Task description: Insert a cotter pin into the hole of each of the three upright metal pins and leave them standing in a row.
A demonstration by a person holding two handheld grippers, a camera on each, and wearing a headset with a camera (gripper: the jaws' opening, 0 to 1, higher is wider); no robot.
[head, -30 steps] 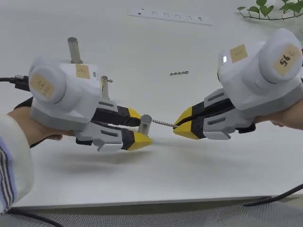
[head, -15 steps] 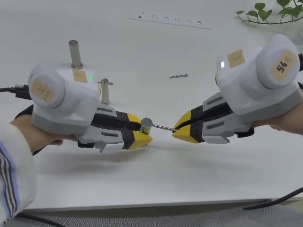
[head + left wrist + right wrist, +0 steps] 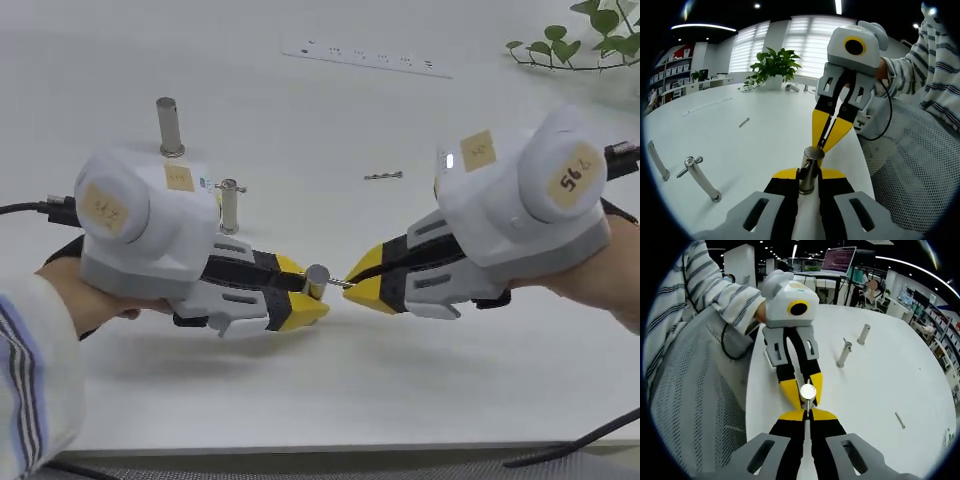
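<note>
A bare upright steel pin (image 3: 167,125) stands behind a cotter-fitted steel pin (image 3: 230,205) on the white desk (image 3: 330,390). Right of both lies a loose thin metal cotter pin (image 3: 384,176).

Your left tool (image 3: 310,296) lies level, its jaws clamped on the metal pin (image 3: 317,277). Your right tool (image 3: 362,284) faces it from the pin's opposite side, tips just beside the pin, jaws pinched tight on the cotter pin (image 3: 339,283).

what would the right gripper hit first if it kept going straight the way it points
The metal pin clamped in the left gripper. The cotter pin that the right gripper holds is at the metal pin's head; the gripper's own tips would likely meet that head next.
</note>
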